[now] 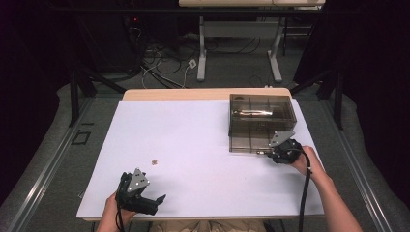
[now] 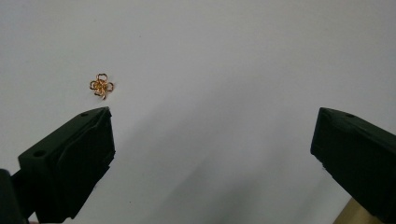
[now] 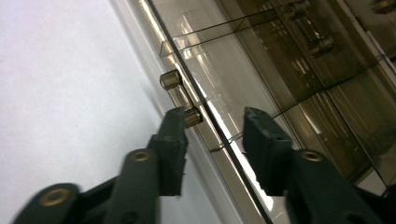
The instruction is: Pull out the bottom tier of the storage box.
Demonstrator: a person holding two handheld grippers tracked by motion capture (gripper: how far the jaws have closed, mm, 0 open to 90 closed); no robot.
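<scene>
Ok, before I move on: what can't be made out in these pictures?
- Small gold trinket: a mere speck in the high view; the left gripper view shows looped wire, exact kind unclear.
- Box contents: smoked walls and glare blur the metal piece inside.
- Right gripper: its body covers the jaws in the high view; the right gripper view shows them astride the box's edge, contact with the knob unclear.
- Left gripper: jaws cut off below.

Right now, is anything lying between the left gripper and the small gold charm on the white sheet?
Nothing visible does. The left gripper has its jaws wide open, and the gold charm lies just beyond its left jaw tip on the bare white sheet. It sits off to the side, not centred between the jaws.
</scene>
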